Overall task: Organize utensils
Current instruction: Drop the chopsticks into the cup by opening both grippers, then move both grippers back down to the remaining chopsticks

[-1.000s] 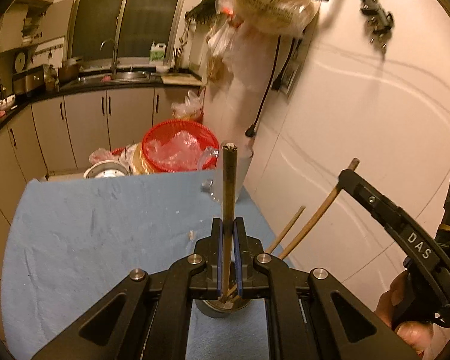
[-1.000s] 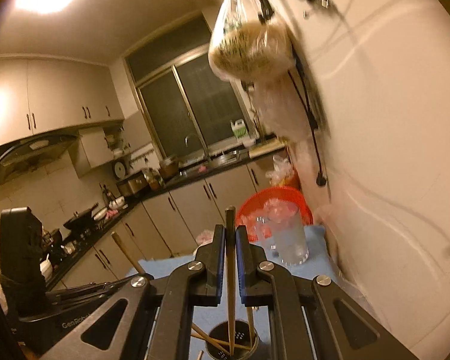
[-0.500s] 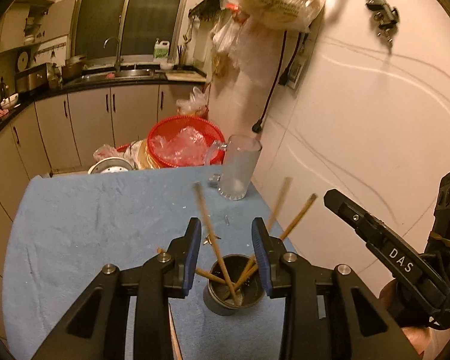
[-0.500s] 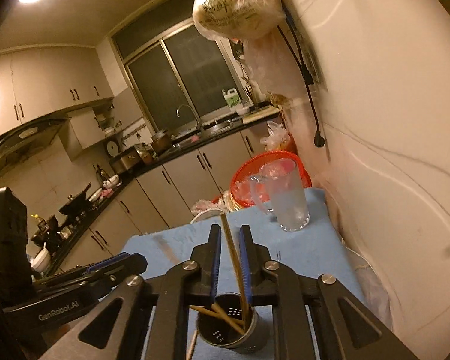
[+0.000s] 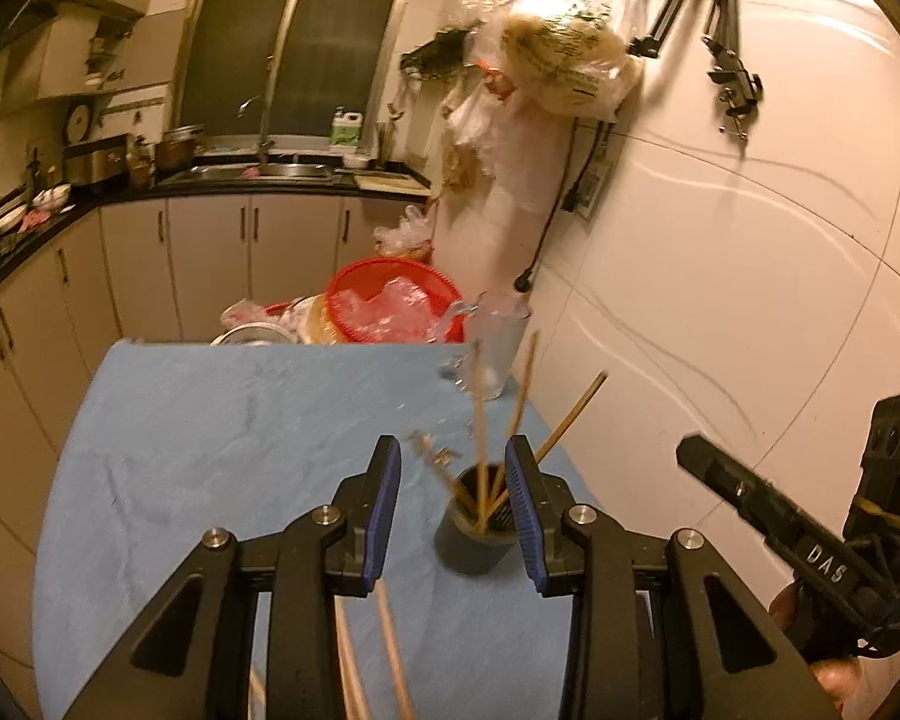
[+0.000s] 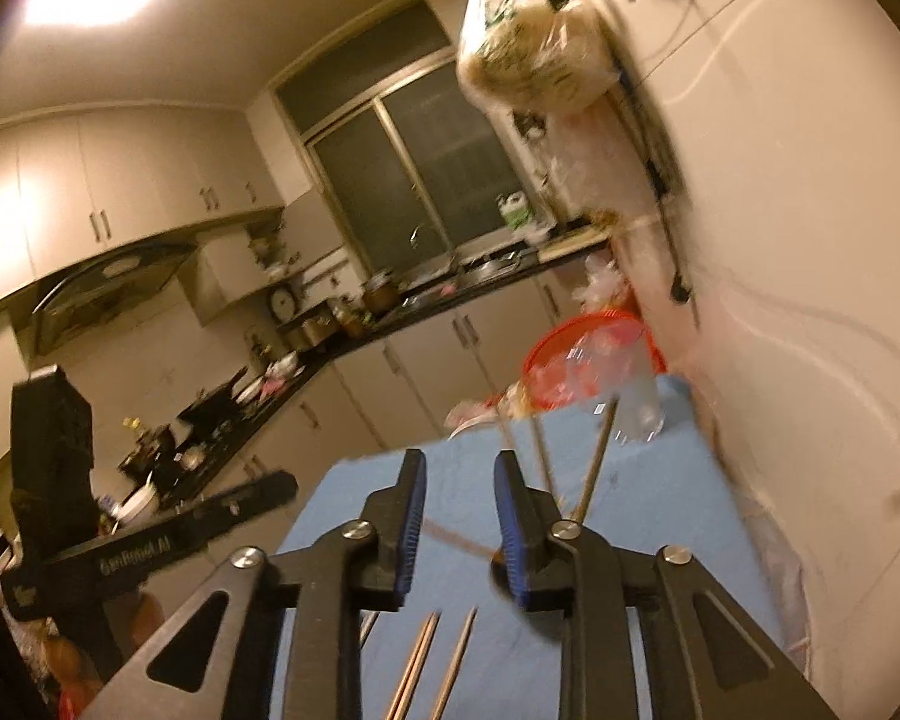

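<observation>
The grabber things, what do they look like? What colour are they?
Both are black and chunky. The left gripper and right gripper each have two fingers lined with ribbed blue pads, round silver bolts at the joints, and triangle-shaped holes in the arms. White letters reading DAS mark the side of the right one. No cables or sleeves show.

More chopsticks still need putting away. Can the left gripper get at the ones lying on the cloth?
Probably yes. The left gripper is open and holds nothing, and loose chopsticks lie bare on the cloth just under it; only the cup stands nearby.
</observation>
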{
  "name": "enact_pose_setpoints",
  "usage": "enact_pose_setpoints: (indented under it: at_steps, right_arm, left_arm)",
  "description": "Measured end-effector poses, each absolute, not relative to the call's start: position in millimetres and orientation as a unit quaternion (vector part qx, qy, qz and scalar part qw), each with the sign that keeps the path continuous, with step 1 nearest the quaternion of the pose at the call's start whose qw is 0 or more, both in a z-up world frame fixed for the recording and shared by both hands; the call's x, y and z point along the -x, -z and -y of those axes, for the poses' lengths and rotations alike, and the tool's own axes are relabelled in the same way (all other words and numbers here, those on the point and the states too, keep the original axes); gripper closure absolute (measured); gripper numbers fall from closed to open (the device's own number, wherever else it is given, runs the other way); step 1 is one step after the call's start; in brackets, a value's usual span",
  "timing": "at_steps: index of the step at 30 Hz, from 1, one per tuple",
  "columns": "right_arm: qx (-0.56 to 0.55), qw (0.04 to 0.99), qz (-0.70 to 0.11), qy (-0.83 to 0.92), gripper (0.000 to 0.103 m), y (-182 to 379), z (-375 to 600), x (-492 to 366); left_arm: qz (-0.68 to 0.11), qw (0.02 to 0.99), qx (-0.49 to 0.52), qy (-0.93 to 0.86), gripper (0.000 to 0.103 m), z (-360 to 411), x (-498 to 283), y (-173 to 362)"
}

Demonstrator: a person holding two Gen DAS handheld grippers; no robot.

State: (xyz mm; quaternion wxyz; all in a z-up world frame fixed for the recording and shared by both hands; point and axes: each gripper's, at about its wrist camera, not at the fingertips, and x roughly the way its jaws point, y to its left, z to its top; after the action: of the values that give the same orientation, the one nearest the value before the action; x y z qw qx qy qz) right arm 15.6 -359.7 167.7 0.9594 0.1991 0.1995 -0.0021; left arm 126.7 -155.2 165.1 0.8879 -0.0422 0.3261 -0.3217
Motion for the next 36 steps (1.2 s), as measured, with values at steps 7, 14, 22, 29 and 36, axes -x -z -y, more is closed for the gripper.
enact_pose_setpoints:
  at_steps: [7, 14, 22, 29, 36]
  right_arm:
    - [-0.189, 0.937, -0.293, -0.018, 0.076, -103, 318, -25]
    - [-0.200, 0.908, -0.367, -0.029, 0.076, -49, 292, -47]
    - [-0.195, 0.899, -0.391, -0.029, 0.076, -28, 279, -48]
    - [-0.190, 0.899, -0.394, -0.025, 0.076, -29, 279, -47]
    - [-0.189, 0.898, -0.397, -0.022, 0.076, -29, 281, -48]
  left_arm:
    - [-0.382, 0.882, 0.038, 0.275, 0.066, 100, -128, -107]
    - [-0.486, 0.842, 0.076, 0.221, 0.066, 47, -158, -26]
    - [-0.574, 0.778, 0.150, 0.206, 0.083, 41, -198, 34]
    - [-0.592, 0.769, 0.143, 0.194, 0.086, 66, -227, 48]
    - [-0.601, 0.775, 0.098, 0.167, 0.095, 80, -233, 60]
